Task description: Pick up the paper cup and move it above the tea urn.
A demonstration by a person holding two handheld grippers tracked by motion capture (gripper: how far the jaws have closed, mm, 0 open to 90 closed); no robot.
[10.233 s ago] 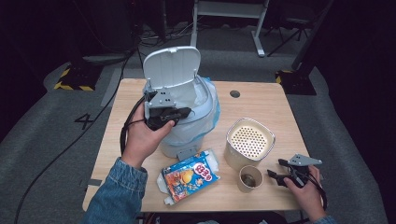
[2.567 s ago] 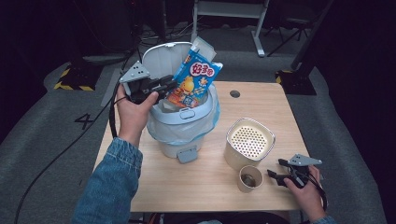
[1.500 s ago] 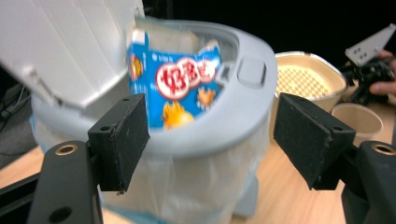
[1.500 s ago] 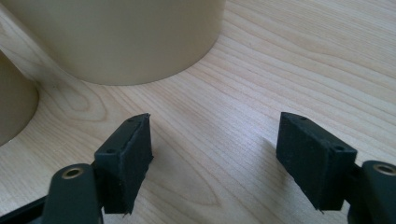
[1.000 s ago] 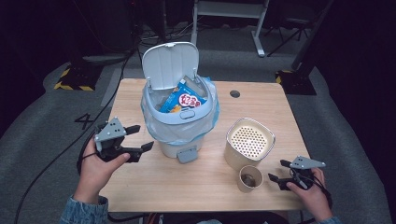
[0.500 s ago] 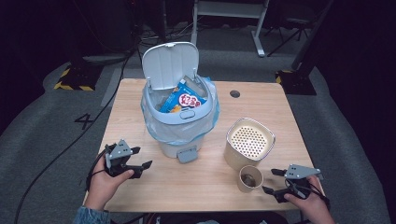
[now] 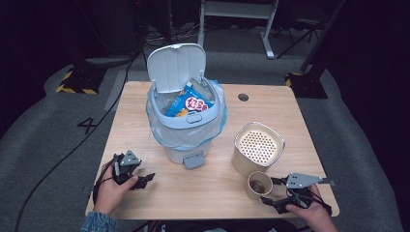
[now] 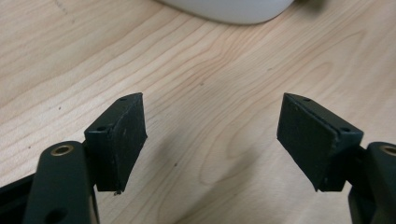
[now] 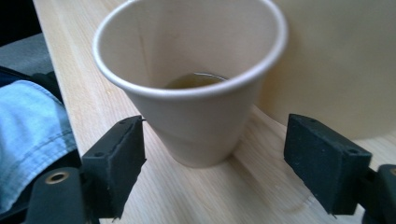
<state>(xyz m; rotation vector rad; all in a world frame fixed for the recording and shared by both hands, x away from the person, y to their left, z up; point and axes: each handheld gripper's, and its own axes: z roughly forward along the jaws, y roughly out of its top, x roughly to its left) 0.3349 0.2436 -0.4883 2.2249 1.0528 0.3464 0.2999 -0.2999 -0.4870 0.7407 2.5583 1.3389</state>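
Observation:
A white pedal bin (image 7: 186, 121) with a plastic liner stands on the table, its lid up. A blue snack bag (image 7: 190, 103) lies inside it. My left gripper (image 7: 143, 180) rests open on the wood at the table's front left, nothing between its pads (image 8: 120, 135); the bin's white base (image 8: 229, 7) is just ahead of it. My right gripper (image 7: 269, 194) is open at the front right, its jaws either side of a small paper cup (image 9: 191, 88) without touching it. The cup (image 7: 257, 184) holds a little brownish liquid.
A cream canister with a perforated top (image 7: 258, 149) stands right behind the cup, almost touching it. The wooden table (image 7: 135, 111) has a small dark hole (image 7: 243, 97) at the back right. A denim sleeve (image 9: 28, 135) shows beyond the table's front edge.
The left hand dropped the snack bag into the bin, then came down to the table's front left, open. The right gripper has edged up to the cup.

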